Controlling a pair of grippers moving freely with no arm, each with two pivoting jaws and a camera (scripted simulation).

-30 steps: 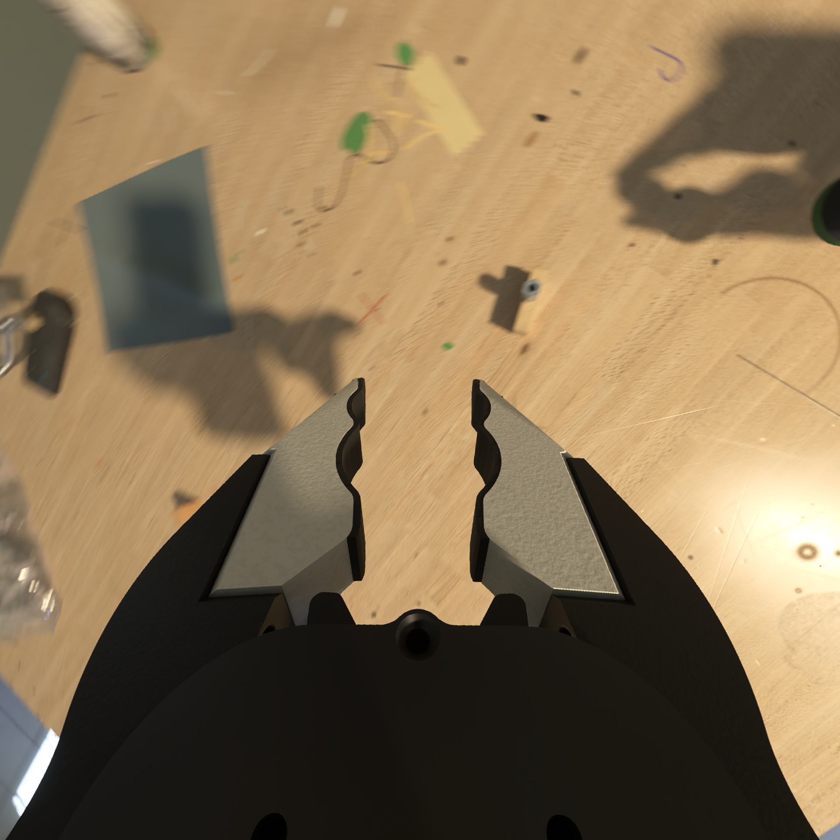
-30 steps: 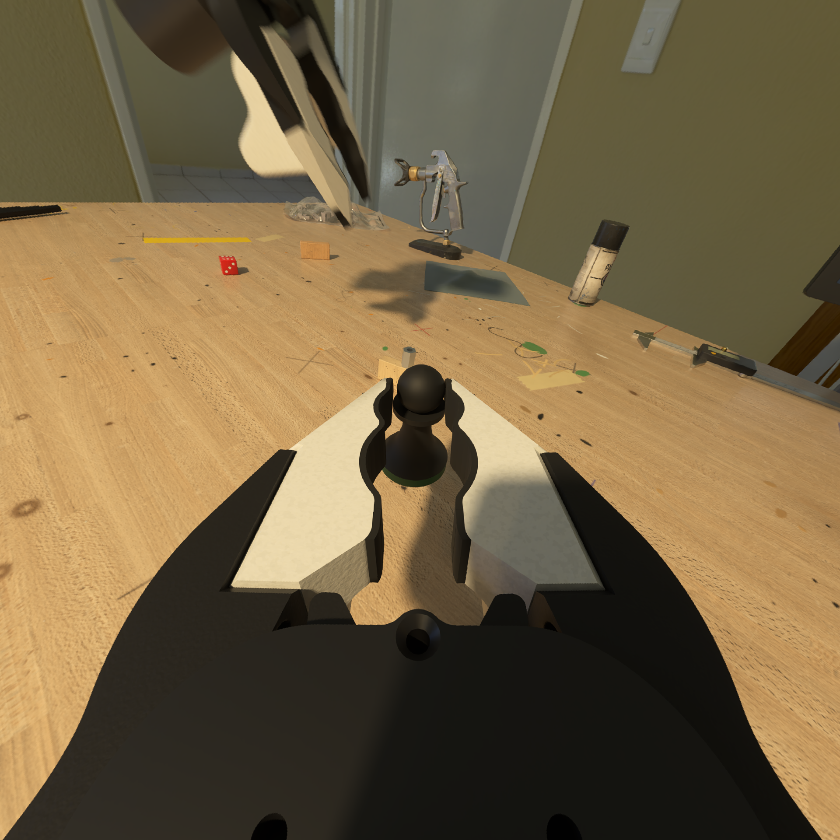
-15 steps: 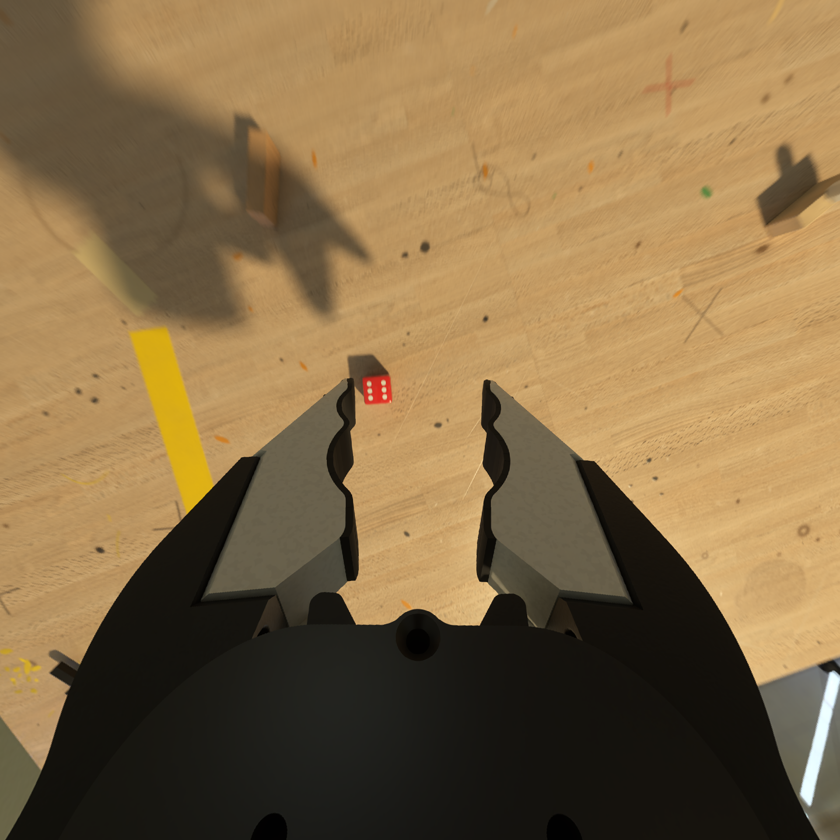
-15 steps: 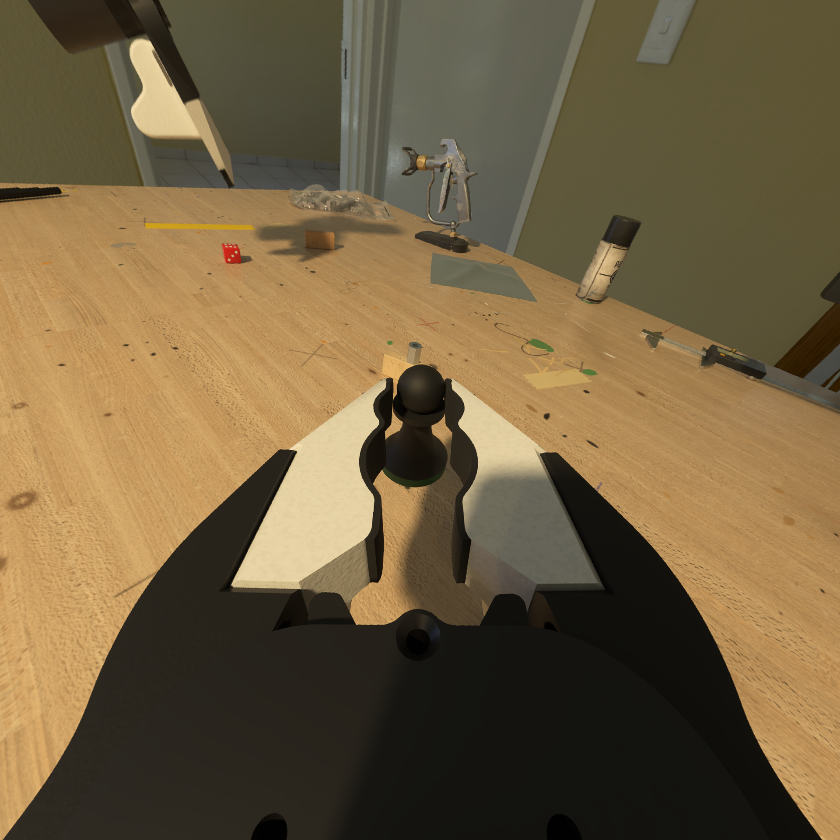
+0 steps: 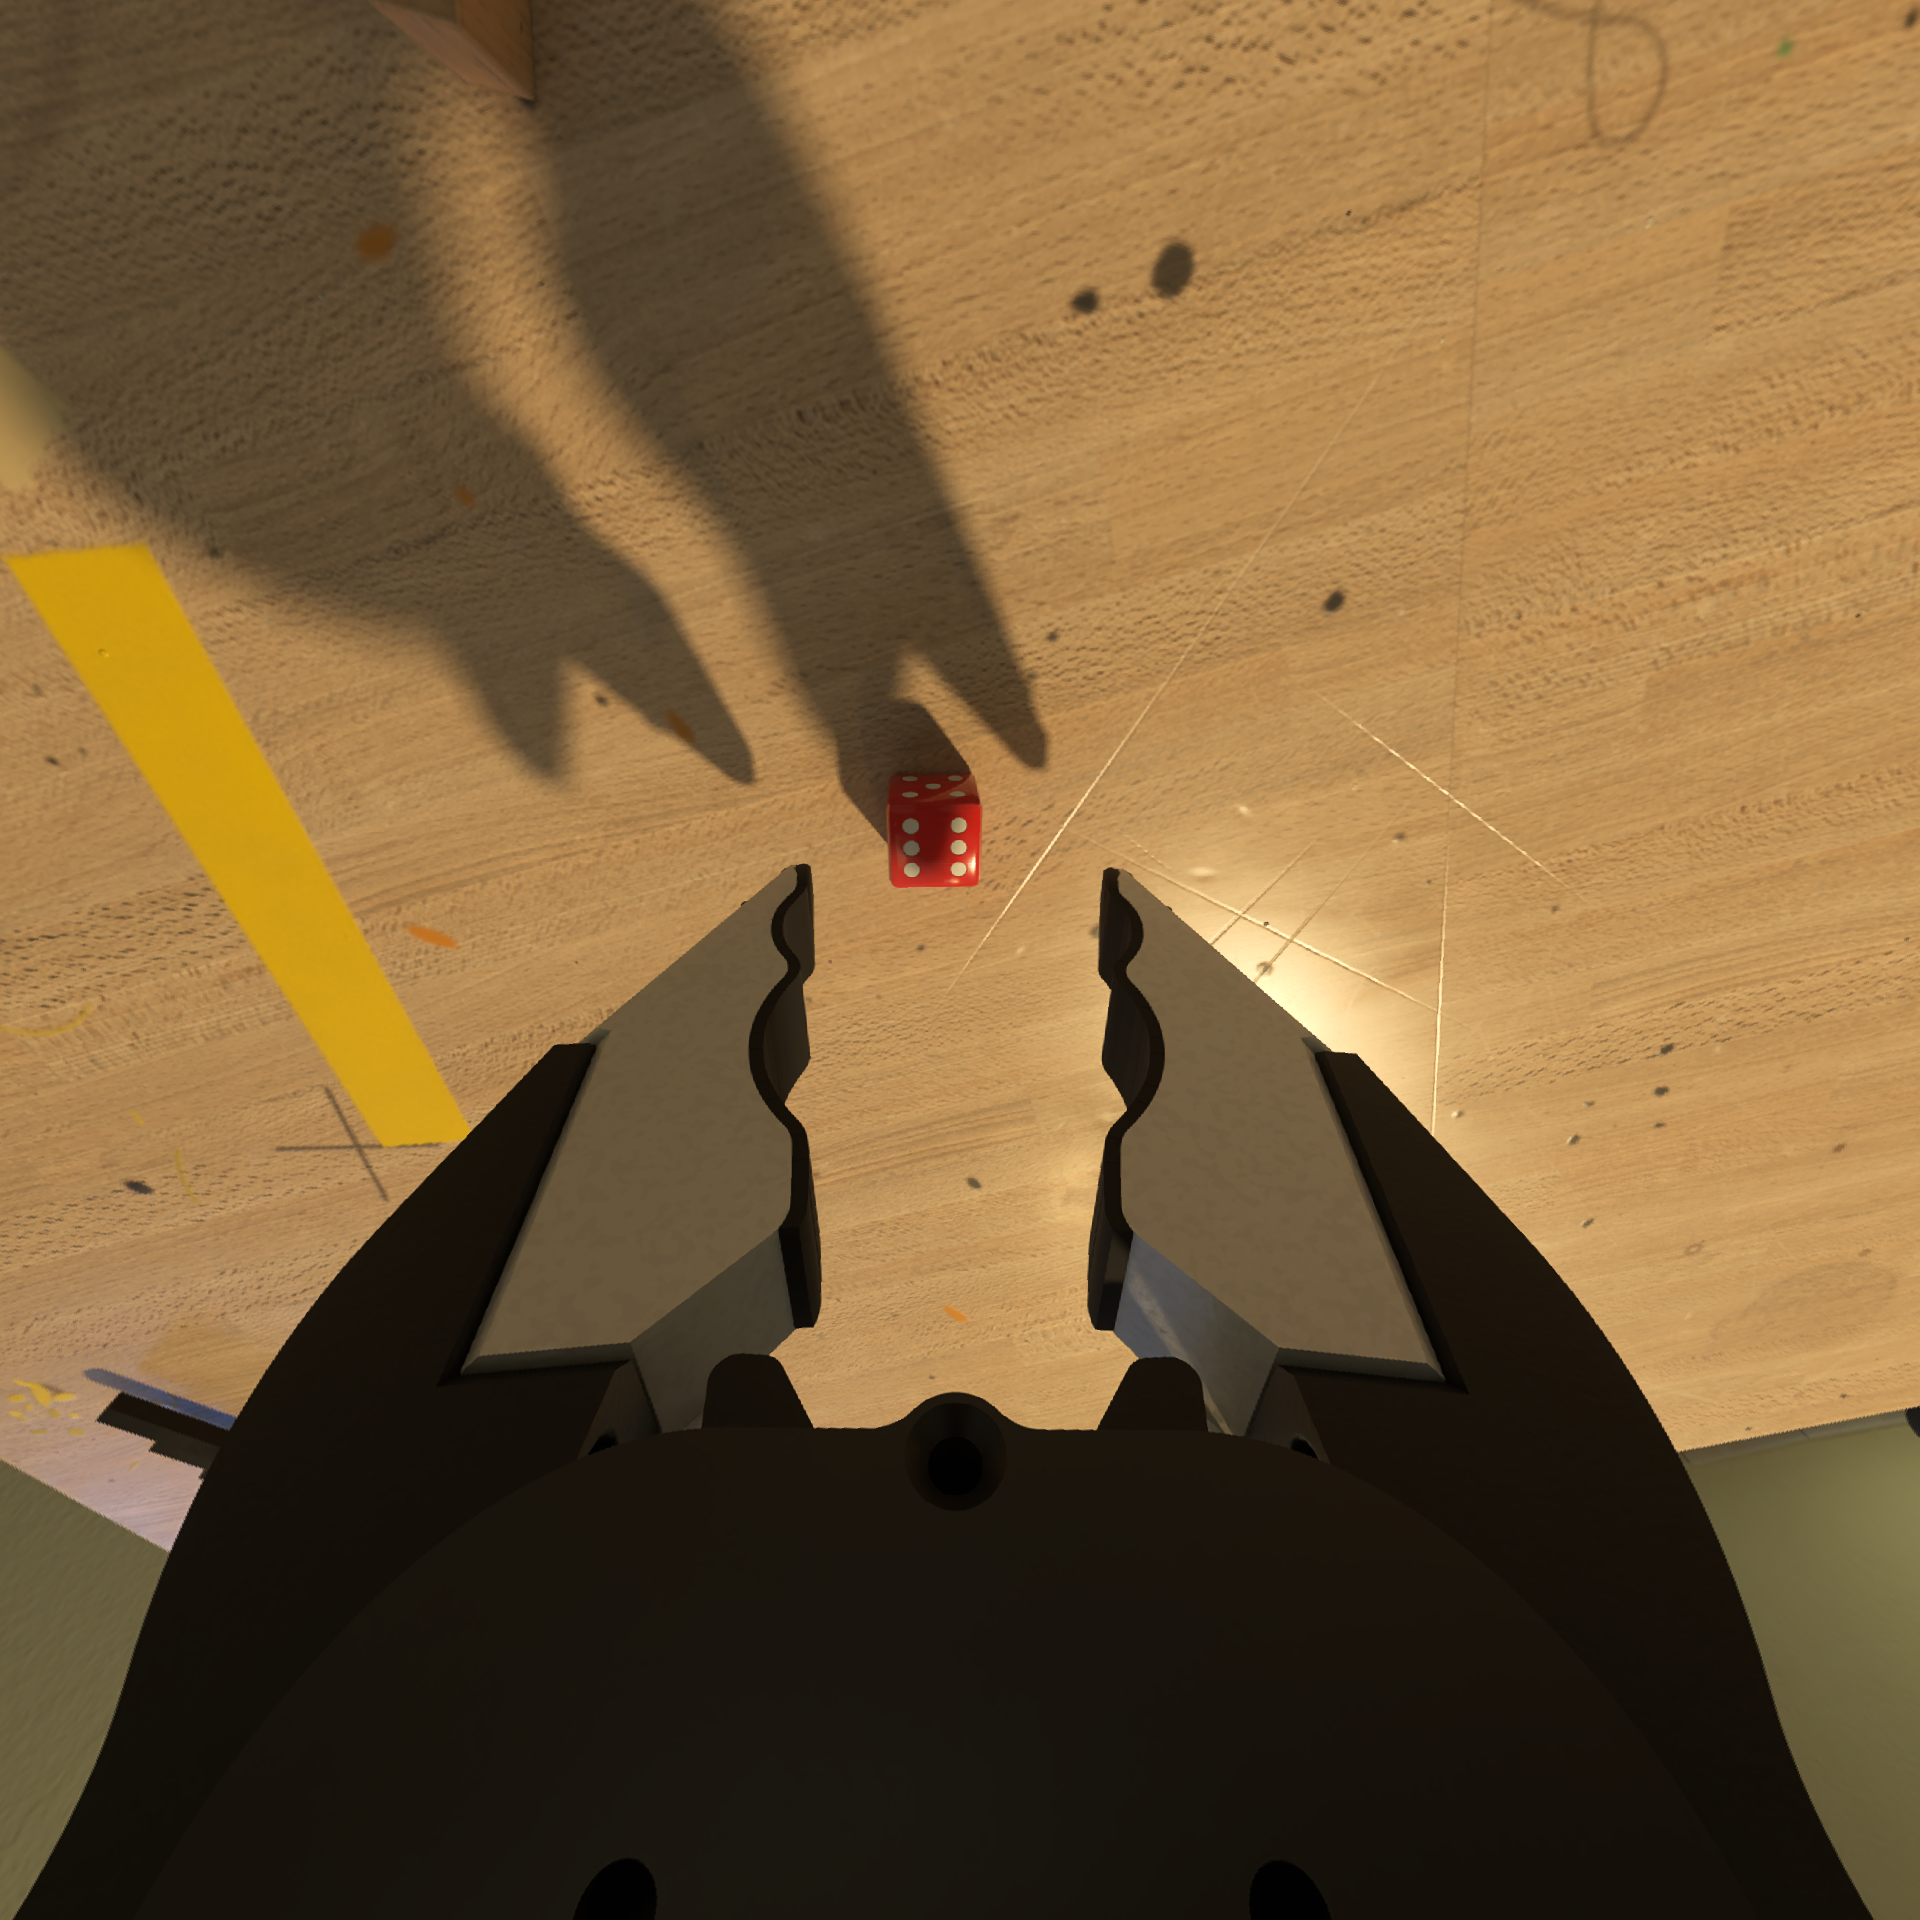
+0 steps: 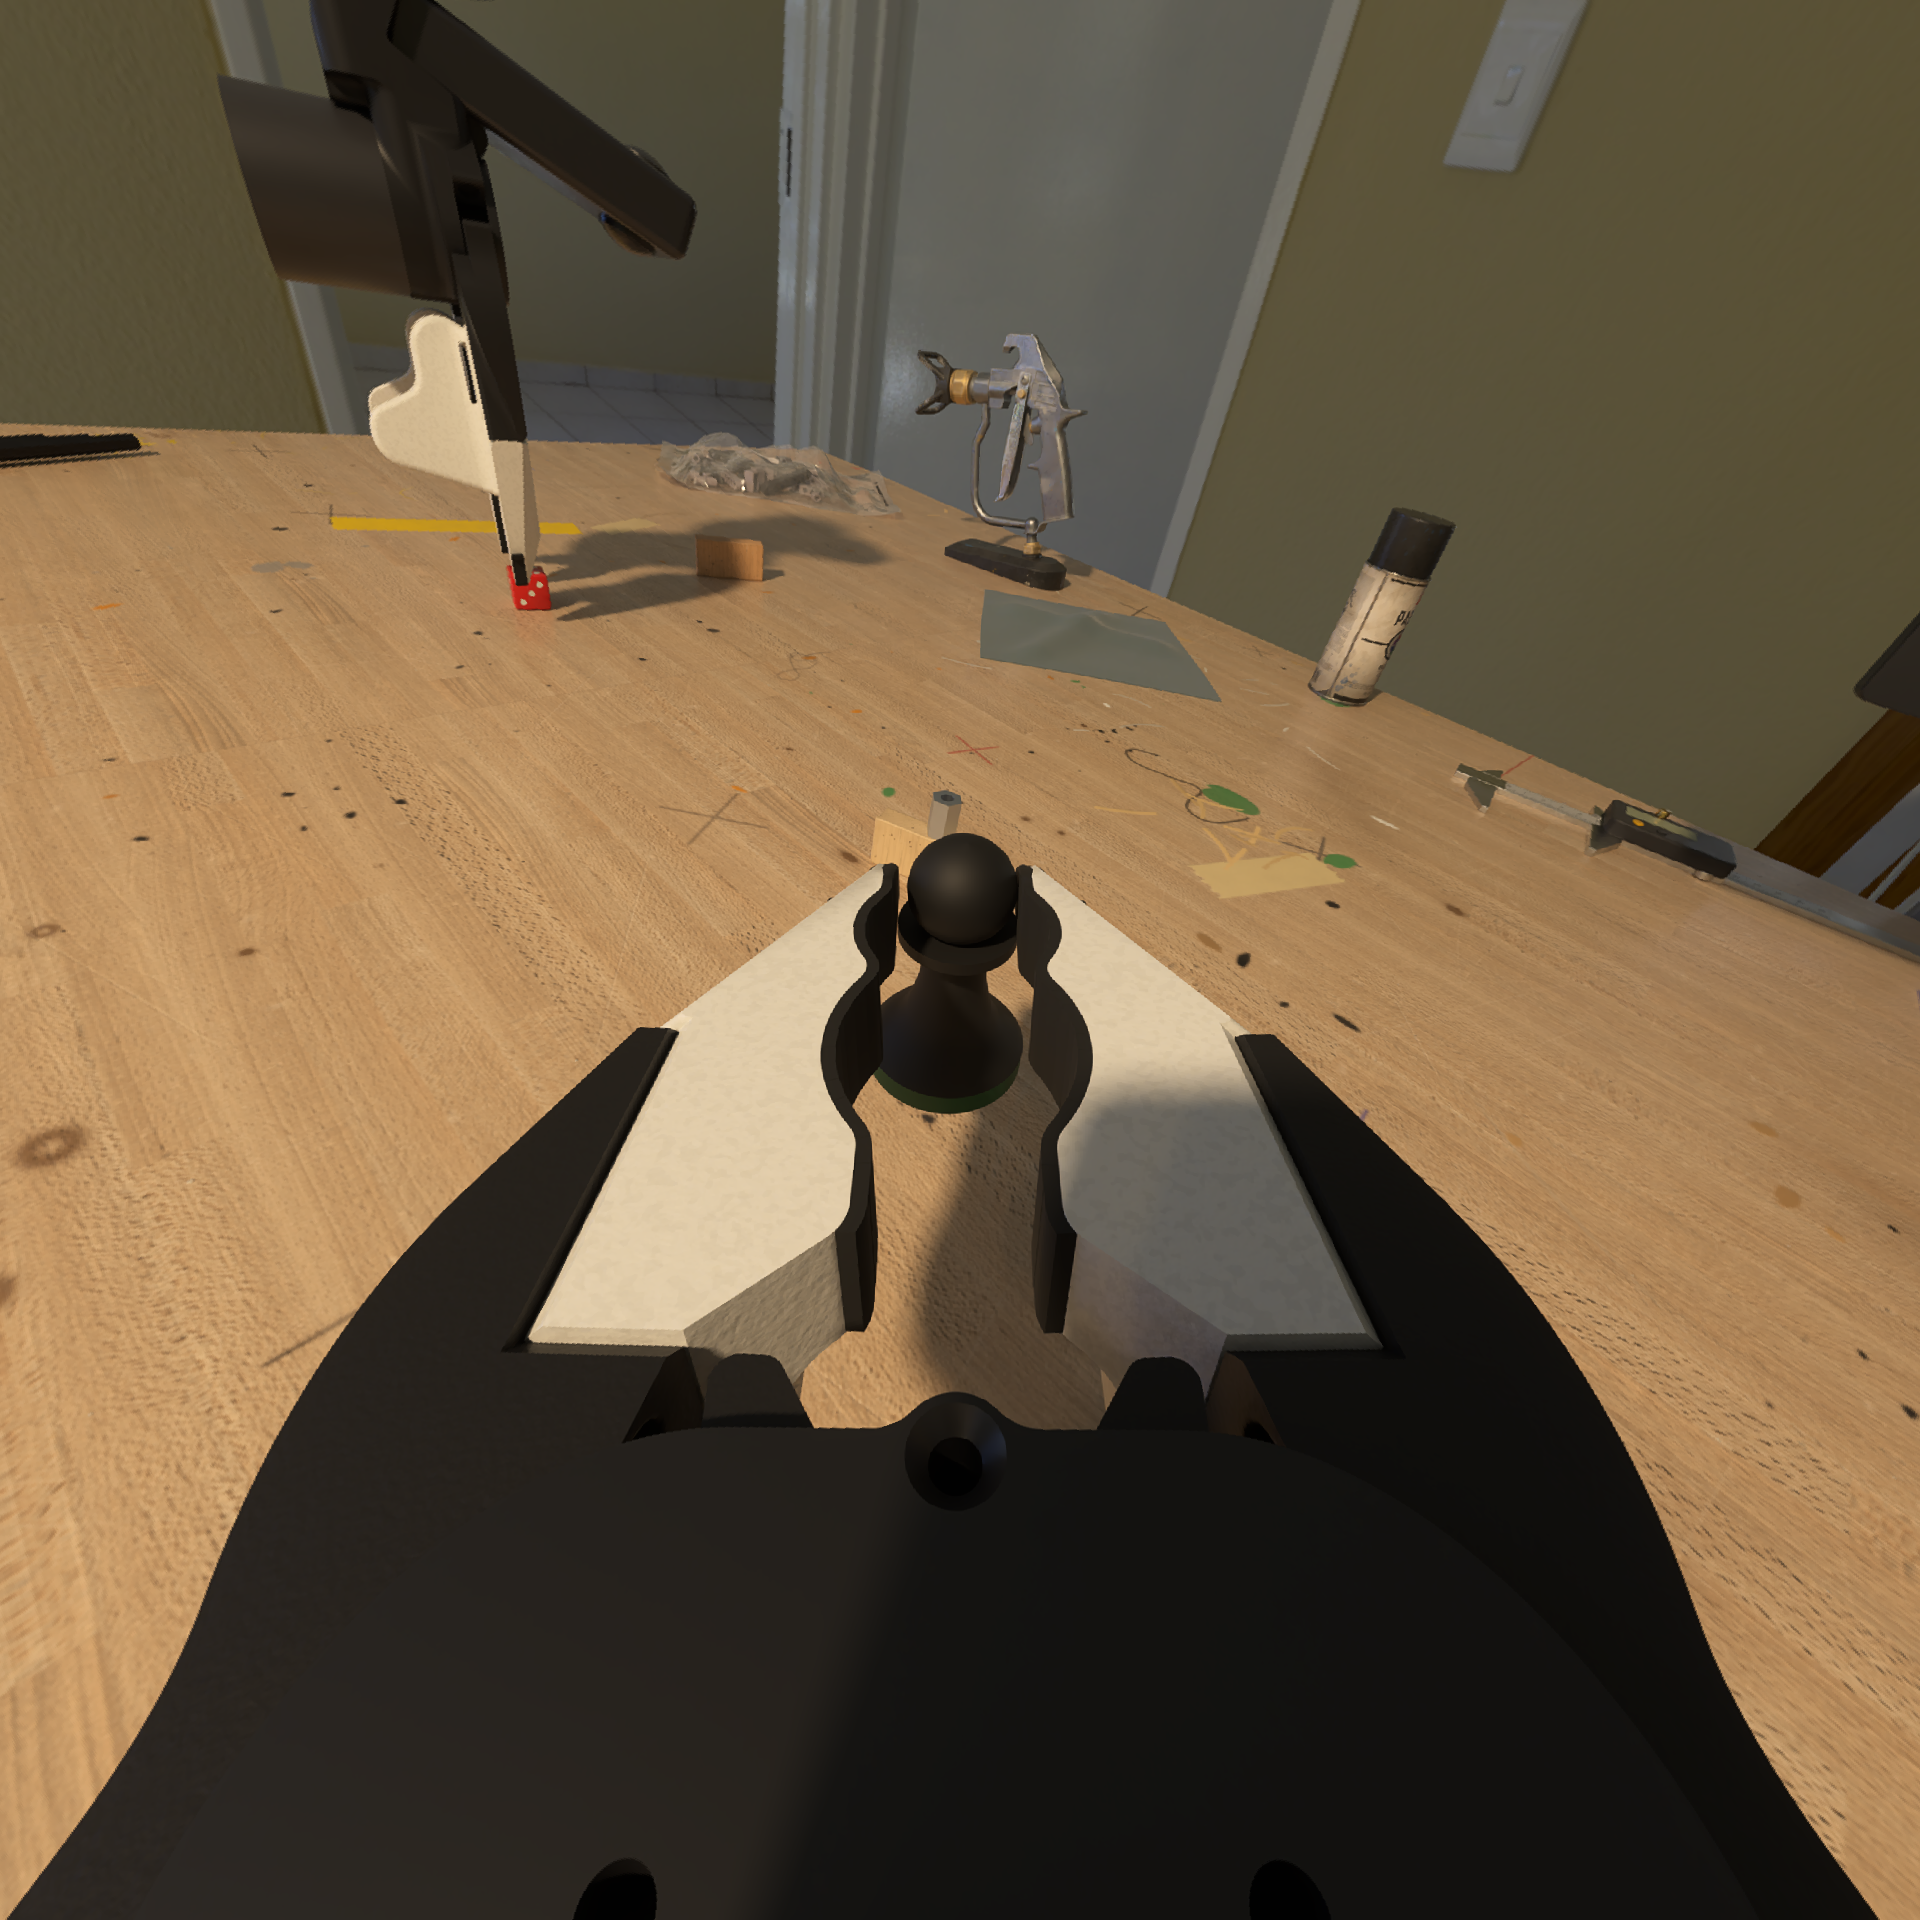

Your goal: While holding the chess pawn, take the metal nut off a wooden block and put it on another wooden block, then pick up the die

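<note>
1. Two grippers were in play. The right gripper (image 6: pixel 957 914) had its pale fingers (image 6: pixel 758 1101) clamped on the black chess pawn (image 6: pixel 954 971), low centre of the right wrist view; the notched black pads hugged its neck under the round head.
2. The left gripper (image 5: pixel 956 883) hung with its jaws spread wide and nothing between them. In the right wrist view it stood steep at the upper left, tips right down by the die.
3. The die (image 5: pixel 933 829) sat on the table (image 5: pixel 1558 520) at the centre of the left wrist view, just past the fingertips and a touch left of the gap's midline.
4. Handling, as I judged it: a small glossy red cube with white pips and rounded edges, likely hard, light and a bit slick. Best taken square across two opposite flat faces, low enough that it could not squirt out; a corner grip would probably spin it.
5. The metal nut (image 6: pixel 943 810), a small grey hexagonal piece, stood upright on a pale wooden block (image 6: pixel 900 840) just behind the pawn's head. The other wooden block (image 6: pixel 729 557), darker tan, lay bare at upper centre-left.
6. The table was worn blond wood, open-grained, scratched and paint-spotted, with a flat yellow tape strip (image 5: pixel 239 831) at the left of the left wrist view.
</note>
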